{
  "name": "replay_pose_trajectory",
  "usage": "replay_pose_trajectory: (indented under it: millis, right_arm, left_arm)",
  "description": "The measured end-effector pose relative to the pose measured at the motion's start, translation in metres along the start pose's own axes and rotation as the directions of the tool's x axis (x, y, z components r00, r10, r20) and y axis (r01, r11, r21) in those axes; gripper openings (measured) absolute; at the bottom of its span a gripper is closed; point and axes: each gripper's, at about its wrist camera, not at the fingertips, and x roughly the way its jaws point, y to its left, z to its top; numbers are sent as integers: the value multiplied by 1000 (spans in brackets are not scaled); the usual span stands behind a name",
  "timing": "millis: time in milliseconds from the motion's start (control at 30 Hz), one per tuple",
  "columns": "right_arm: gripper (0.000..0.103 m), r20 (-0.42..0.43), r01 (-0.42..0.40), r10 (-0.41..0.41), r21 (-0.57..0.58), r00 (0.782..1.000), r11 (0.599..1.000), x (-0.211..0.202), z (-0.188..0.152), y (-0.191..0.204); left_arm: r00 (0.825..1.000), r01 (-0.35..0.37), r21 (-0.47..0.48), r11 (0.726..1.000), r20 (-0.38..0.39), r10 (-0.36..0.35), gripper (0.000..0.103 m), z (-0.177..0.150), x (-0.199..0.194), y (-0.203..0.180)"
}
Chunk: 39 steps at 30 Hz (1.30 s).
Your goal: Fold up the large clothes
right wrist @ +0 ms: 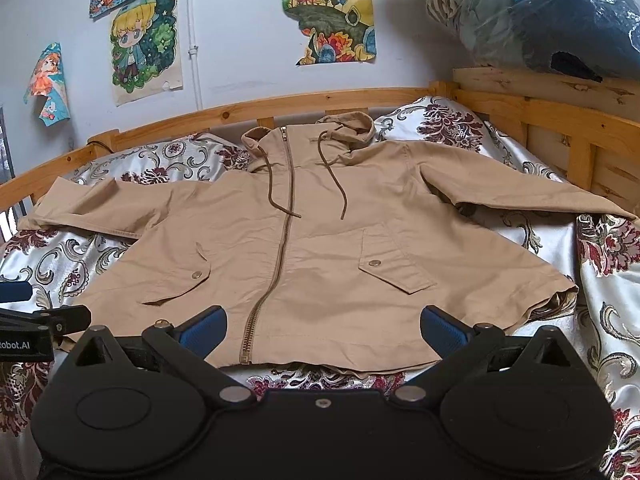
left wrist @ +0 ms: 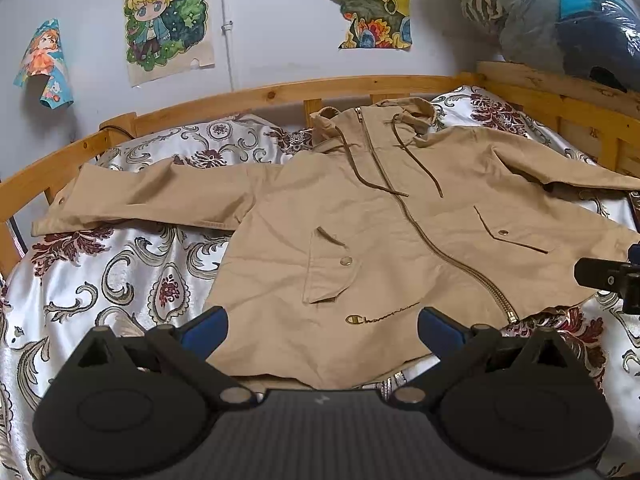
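Observation:
A tan hooded jacket point(left wrist: 360, 220) lies flat, front up and zipped, on the bed, with both sleeves spread sideways and the hood toward the wall. It also shows in the right wrist view point(right wrist: 320, 248). My left gripper point(left wrist: 322, 330) is open and empty, hovering over the jacket's lower left hem near the embroidered logo. My right gripper point(right wrist: 322, 330) is open and empty, over the lower hem beside the zipper end. The right gripper's body shows at the right edge of the left wrist view point(left wrist: 612, 276).
The bed has a floral satin sheet point(left wrist: 120, 272) and a wooden rail point(left wrist: 260, 96) along the far and right sides. Bagged bedding point(right wrist: 540, 12) is stacked on the right headboard. Posters hang on the wall point(left wrist: 168, 20).

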Motion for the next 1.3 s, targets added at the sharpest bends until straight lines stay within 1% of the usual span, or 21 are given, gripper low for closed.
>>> replay_pose_trajectory:
  millis: [600,667,733,933,1033,1067,1133,1200,1233,1300]
  right_arm:
    - [102,-5,0,0,7,1000,1000,1,0,-2]
    - [102,-14,6,-6,9,1000,1000,2,0,-2]
    - [102,-27,15,-15,10,1000,1000,3,0,-2]
    - [102,-38,31,-30,36,999,999,2,-1,-6]
    - [102,-40,35,-33,50,999,998,1,1,-8]
    - [102,-37,46,-44,57,998,997,0,2,-10]
    - [102,-23,81,-80,69,997,994,-5,5,-12]
    - [102,-19,97,-96,64,995,993,-8,10,-13]
    - [102,-5,103,-103,51,995,993,-10,13,-14]
    - [102,52,119,-119,8,991,993,-14,16,-18]
  left_arm:
    - [1000,-5,6,1000,-18,5,103,-2,1,0]
    - [999,-20,6,1000,-35,20,103,-2,4,0]
    - [997,-40,2,999,-70,40,103,-3,9,1]
    - [986,-89,-20,996,-145,85,103,-2,17,11]
    - [970,-114,5,994,-216,112,103,6,26,14]
    - [968,-112,0,994,-226,109,103,9,27,16]
    - [966,-99,-14,995,-242,93,103,18,29,18]
    - [964,-82,-10,997,-254,76,103,32,34,16]
    - [965,-72,0,997,-254,70,103,39,36,14]
    - [967,-53,38,998,-248,60,103,57,40,6]
